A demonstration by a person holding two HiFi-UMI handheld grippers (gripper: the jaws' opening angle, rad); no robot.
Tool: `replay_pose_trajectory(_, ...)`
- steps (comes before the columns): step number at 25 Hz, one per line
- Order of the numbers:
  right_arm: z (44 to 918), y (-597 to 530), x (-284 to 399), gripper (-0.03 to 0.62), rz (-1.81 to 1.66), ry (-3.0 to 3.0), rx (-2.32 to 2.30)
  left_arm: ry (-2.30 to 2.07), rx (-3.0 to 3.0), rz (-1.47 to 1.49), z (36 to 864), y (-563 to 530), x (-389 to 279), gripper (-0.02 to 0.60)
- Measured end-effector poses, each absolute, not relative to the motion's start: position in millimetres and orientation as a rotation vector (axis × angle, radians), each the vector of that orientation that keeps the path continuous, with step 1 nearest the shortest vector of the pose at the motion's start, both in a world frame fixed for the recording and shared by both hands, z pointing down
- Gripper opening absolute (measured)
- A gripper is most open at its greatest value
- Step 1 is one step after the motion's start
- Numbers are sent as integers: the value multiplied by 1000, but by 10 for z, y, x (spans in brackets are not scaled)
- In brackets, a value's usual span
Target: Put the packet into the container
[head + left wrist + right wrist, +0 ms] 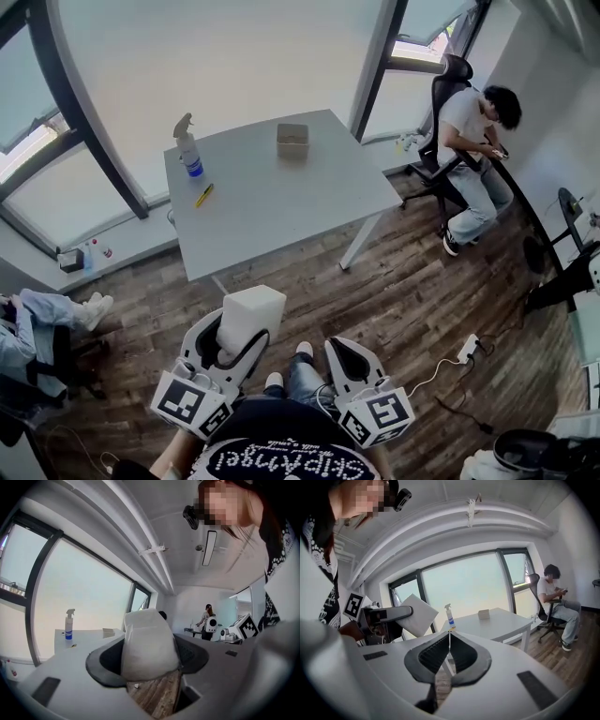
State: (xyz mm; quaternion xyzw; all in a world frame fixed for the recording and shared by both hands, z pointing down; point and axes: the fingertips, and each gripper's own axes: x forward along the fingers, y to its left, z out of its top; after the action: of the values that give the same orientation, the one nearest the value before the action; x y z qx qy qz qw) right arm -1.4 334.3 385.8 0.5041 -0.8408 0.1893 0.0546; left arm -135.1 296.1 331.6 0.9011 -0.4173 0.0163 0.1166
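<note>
A spray bottle (188, 148) is stood upright near the far left corner of the grey surface (281, 206), with a yellow pen (204, 195) laid near it. A person (472, 150) is seated in an office chair (452, 75) on the wooden floor (403, 272).

The packet (251, 317) is plain white, the left gripper (147, 653) and right gripper (450, 637) white with black pads and black-and-white square markers, the table (281, 211) pale grey, the spray bottle (189, 152) blue-labelled, the container (292, 140) seemingly dull beige, the floor (403, 281) dark brown planks.
</note>
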Motion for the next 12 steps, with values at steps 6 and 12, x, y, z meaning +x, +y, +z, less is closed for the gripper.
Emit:
replay_pose_trajectory(6, 3884, 3060, 38, 15, 597, -2582, 1465, -1263, 2580, 60, 3391, 2746, -1280, 281)
replay_pose_trajectory(12, 3845, 2725, 112, 15, 567, -2609, 1393, -1301, 2591, 15, 3295, 2446, -1128, 281)
